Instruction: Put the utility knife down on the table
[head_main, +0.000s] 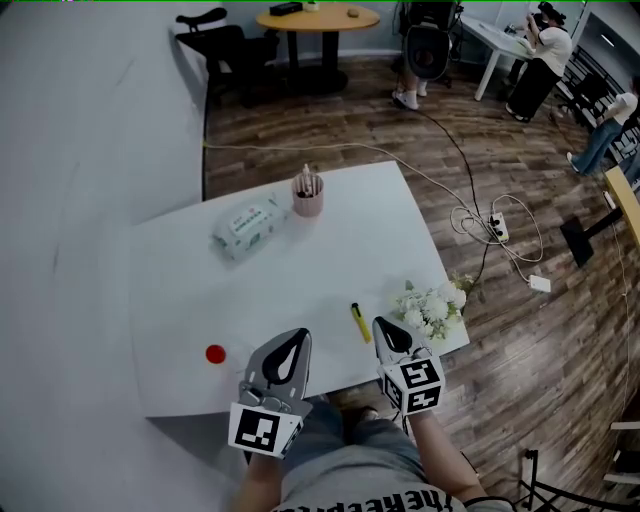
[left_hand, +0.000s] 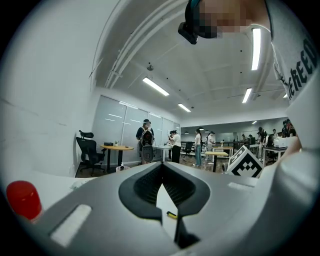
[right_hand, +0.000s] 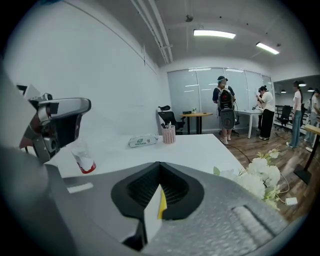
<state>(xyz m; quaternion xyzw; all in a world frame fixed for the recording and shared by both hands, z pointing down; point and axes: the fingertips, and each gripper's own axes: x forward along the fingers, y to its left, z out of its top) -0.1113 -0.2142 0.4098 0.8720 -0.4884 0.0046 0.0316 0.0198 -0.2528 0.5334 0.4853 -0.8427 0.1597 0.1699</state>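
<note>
Both grippers are held low at the near edge of the white table (head_main: 180, 300), side by side and pointing forward across it. The left gripper (head_main: 296, 345) has its jaws closed together with nothing between them. The right gripper (head_main: 388, 332) has its jaws closed too and holds nothing.

The yellow utility knife (head_main: 360, 322) lies flat on the table, just beside the tip of the right gripper, on its left side. It appears as a yellow strip through the narrow slit under the jaws in the right gripper view.

At the far edge stands a pink cup (head_main: 308, 197) with pens in it, and a wipes pack (head_main: 248, 228) lies near it. A small red-capped thing (head_main: 215, 353) stands left of the left gripper. White flowers (head_main: 432, 308) lie at the right edge. Bare tabletop stretches between the knife and the cup.
</note>
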